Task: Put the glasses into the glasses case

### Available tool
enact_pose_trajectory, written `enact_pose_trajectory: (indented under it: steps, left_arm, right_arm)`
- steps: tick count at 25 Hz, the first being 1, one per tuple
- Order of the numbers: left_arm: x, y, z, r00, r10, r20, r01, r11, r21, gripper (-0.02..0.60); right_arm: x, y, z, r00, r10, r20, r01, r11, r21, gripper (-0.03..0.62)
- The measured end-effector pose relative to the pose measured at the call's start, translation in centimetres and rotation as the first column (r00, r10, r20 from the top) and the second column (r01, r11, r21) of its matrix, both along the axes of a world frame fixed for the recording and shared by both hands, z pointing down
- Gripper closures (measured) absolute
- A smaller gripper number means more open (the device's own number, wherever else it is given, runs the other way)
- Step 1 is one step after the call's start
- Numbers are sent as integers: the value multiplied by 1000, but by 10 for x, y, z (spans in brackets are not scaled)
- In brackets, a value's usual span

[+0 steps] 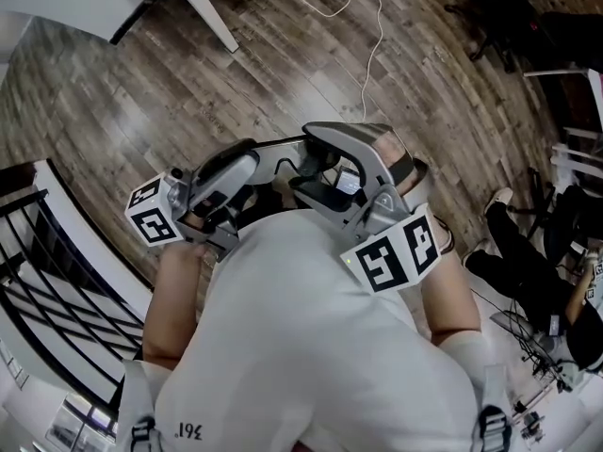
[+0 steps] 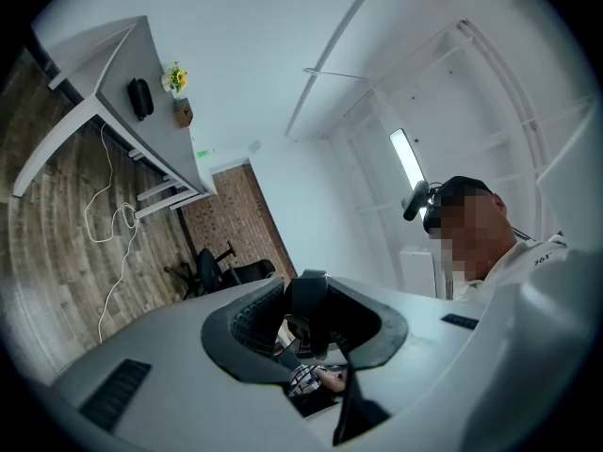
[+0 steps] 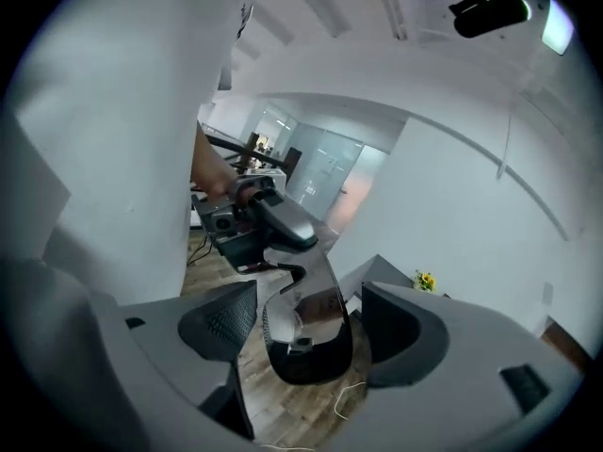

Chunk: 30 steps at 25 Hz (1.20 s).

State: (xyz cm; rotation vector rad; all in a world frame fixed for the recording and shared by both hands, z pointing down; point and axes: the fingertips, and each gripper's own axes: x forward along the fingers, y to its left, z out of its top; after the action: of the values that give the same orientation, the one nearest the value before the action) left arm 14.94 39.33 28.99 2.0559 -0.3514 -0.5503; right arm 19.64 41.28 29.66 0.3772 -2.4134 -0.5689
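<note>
I hold both grippers close to my chest over the wooden floor. The black glasses (image 1: 332,172) hang in the air between them. My left gripper (image 1: 270,169) is shut on the glasses (image 2: 306,299), and a dark part of the frame fills the gap between its pads. My right gripper (image 1: 313,166) stands wide open. One lens and the rim of the glasses (image 3: 320,290) reach down between its jaws without touching either pad (image 3: 221,323). A black oblong thing (image 2: 139,98) that looks like the case lies on the white desk (image 2: 113,111), far off.
A small pot of yellow flowers (image 2: 176,81) stands on the desk near the black thing. A white cable (image 1: 369,55) trails over the floor. Black railing (image 1: 38,281) runs at my left. An office chair (image 1: 499,8) and a seated person (image 1: 528,262) are at the right.
</note>
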Motion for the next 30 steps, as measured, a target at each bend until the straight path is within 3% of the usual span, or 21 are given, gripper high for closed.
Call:
enact_pose_trajectory:
  steps: [7, 21, 25, 30]
  left_arm:
    - [0, 3, 2, 999, 16, 28, -16, 1000, -9, 451]
    - [3, 6, 8, 997, 48, 64, -47, 999, -20, 449]
    - [1, 7, 8, 993, 46, 110, -49, 999, 17, 449]
    - [-7, 3, 3, 988, -13, 157, -3, 995, 101, 446]
  right_arm:
    - [1, 0, 18, 988, -56, -145, 56, 998, 0, 269]
    - [-3, 6, 24, 982, -69, -178, 61, 997, -47, 303]
    - [-7, 5, 24, 982, -63, -180, 58, 998, -35, 304]
    - [-10, 3, 21, 986, -40, -163, 41, 999, 2, 304]
